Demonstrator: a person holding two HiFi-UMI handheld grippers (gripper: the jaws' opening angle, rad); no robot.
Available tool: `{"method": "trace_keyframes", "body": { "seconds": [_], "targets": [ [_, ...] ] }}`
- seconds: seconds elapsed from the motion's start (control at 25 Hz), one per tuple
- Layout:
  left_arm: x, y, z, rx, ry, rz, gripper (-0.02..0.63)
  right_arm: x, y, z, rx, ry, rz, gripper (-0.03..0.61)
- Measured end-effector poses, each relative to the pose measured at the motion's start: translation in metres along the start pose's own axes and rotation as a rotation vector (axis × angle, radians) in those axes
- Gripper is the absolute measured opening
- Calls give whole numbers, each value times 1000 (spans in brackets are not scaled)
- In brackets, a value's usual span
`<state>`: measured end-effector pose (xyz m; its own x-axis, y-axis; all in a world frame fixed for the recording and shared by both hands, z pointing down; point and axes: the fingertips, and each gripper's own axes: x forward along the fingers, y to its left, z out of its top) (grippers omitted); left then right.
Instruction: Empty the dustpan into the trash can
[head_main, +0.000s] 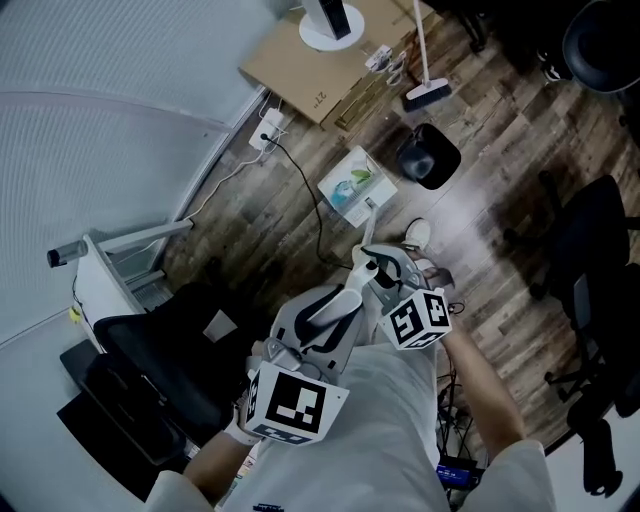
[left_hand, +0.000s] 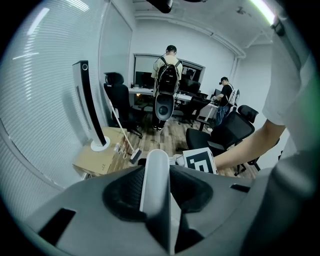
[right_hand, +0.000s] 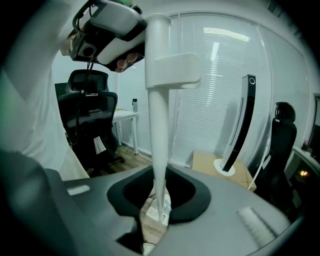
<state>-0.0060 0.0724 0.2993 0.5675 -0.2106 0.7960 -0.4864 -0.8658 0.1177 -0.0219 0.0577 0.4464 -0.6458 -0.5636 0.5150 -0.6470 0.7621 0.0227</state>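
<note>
A long white dustpan handle (head_main: 368, 235) runs up from the dustpan (head_main: 355, 185), a white tray holding pale and teal litter, which hangs above the wood floor. My right gripper (head_main: 376, 270) is shut on the handle lower down, and my left gripper (head_main: 335, 305) is shut on its upper end. In the left gripper view the handle (left_hand: 155, 180) sits between the dark pads. The right gripper view shows the handle (right_hand: 159, 125) rising through the jaws, with the dustpan (right_hand: 159, 210) below. A black trash can (head_main: 428, 155) stands just beyond the dustpan, to its right.
A broom (head_main: 428, 92) leans near a flat cardboard box (head_main: 320, 70) with a tower fan's base (head_main: 330, 25) on it. A cable (head_main: 300, 185) runs across the floor from a socket. Office chairs stand at left (head_main: 150, 370) and right (head_main: 590, 250). Two people stand far off by desks (left_hand: 167, 75).
</note>
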Motion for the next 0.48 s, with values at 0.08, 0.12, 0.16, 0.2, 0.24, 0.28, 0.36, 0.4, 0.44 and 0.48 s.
{"method": "trace_keyframes", "body": {
  "seconds": [0.08,0.12,0.16,0.2,0.24,0.28,0.36,0.4,0.44,0.48],
  "targets": [
    [-5,-3,7,17,-9,2,127,-7,-3,5,-3,-9,-13,87],
    [-8,-5,11,24,-14,3,127,-10,-4,8,-5,-14,-20,87],
    [-10,-6,14,31,-19,3,127,-14,-6,11,-6,-18,-26,87],
    [-13,-8,18,39,-25,3,127,-18,-8,14,-7,-20,-33,87],
    [-15,-10,21,47,-30,3,127,-22,-10,17,-11,-20,-41,87],
    [-17,-12,24,54,-36,1,127,-25,-12,19,-16,-19,-49,87],
    [-20,-16,30,68,-47,-3,127,-32,-15,23,-23,-18,-61,87],
    [-21,-18,34,73,-55,-6,127,-35,-17,26,-25,-18,-65,87],
    [-23,-20,38,80,-62,-8,127,-38,-19,28,-28,-19,-71,87],
    [-25,-22,42,88,-69,-9,127,-42,-22,31,-32,-21,-77,87]
  ]
}}
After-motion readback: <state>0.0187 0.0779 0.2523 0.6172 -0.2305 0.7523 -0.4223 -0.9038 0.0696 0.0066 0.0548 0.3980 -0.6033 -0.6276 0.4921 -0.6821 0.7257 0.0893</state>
